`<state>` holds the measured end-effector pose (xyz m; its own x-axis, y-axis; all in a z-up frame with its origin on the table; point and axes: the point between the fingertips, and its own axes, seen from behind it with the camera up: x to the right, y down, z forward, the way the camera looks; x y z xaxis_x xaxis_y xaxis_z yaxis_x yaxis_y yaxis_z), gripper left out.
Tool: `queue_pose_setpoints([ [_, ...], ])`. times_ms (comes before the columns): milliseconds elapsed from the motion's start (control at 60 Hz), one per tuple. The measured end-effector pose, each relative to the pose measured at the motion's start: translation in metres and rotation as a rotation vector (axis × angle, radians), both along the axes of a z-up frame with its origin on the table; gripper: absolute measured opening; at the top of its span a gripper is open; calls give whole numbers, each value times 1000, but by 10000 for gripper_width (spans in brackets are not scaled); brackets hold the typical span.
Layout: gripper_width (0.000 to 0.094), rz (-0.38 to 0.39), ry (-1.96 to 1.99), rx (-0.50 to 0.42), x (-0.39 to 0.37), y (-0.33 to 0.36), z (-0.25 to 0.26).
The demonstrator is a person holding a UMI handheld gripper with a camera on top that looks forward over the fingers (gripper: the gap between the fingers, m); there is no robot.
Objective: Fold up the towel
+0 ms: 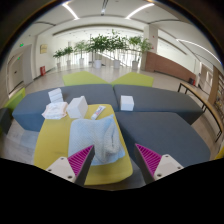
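The gripper (114, 158) is held above a grey bench (160, 125), its two fingers spread wide apart with the magenta pads (81, 158) facing each other and nothing pressed between them. A yellow mat (55, 140) lies on the near left part of the bench, reaching under the left finger. On the mat rests the towel (95, 135), white and loosely bunched, with folds rising in its middle; it sits just ahead of the fingers and slightly to the left pad's side, its near edge reaching down between the pads without touching either that can be seen. Beyond the towel, at the far end of the mat, lie several more white cloths (62, 108), some rumpled, one standing up in a folded shape. A small white box (127, 102) stands alone on the grey surface farther right, well apart from the towel. Behind the bench a row of green plants (105, 45) stands in a bright hall with long ceiling lights (70, 10)
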<state>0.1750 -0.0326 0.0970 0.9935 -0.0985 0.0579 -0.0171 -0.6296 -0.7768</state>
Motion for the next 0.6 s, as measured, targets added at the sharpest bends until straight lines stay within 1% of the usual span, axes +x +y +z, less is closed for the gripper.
queue_pose_setpoints([
  [117,834,64,24,34,-21,-41,37],
  [317,841,136,26,97,-54,-100,73],
  [467,837,166,-9,125,-61,-114,67],
  [600,822,144,-20,113,-42,-113,53],
])
